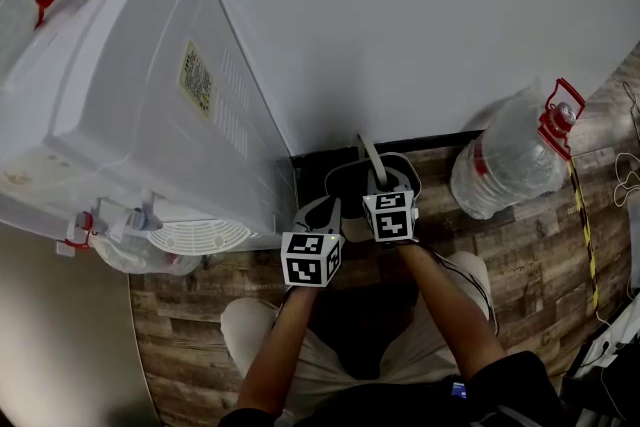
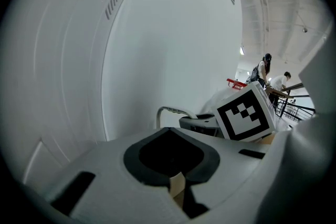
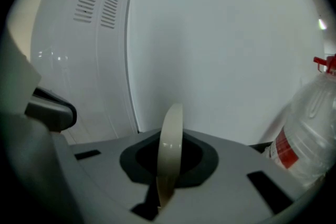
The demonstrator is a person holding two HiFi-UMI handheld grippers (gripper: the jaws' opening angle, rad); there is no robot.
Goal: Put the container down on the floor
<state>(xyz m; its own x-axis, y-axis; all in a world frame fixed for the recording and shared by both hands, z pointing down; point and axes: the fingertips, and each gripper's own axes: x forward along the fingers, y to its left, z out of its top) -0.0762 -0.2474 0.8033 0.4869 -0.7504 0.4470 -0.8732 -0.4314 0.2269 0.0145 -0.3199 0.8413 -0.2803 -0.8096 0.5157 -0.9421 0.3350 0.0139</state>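
Since the right claw [image 3: 168, 176] is clenched on only the thin cream handle [image 3: 171, 139], we'd flag swing first: the container [image 1: 348, 183] can pivot on that band, knock the wall [image 1: 420, 35] or land tilted. If we let go before the base is flat on the floor [image 1: 520, 255], it drops or tips. From the head view we can't tell whether it's touching down yet. Slip is the other risk, since the band sits edge-on between the jaws with little contact. The left claw [image 2: 176, 178] is clenched too, with a short cream strip [image 2: 177, 185] pinched at its tips. We can't tell what the strip belongs to, so we wouldn't count on it for support. Position: the container is dark, low at the foot of the wall, just ahead of both claws and tied to the right one by the handle. It's between the white appliance [image 1: 150, 85] and the jug [image 1: 510, 160], apart from both.
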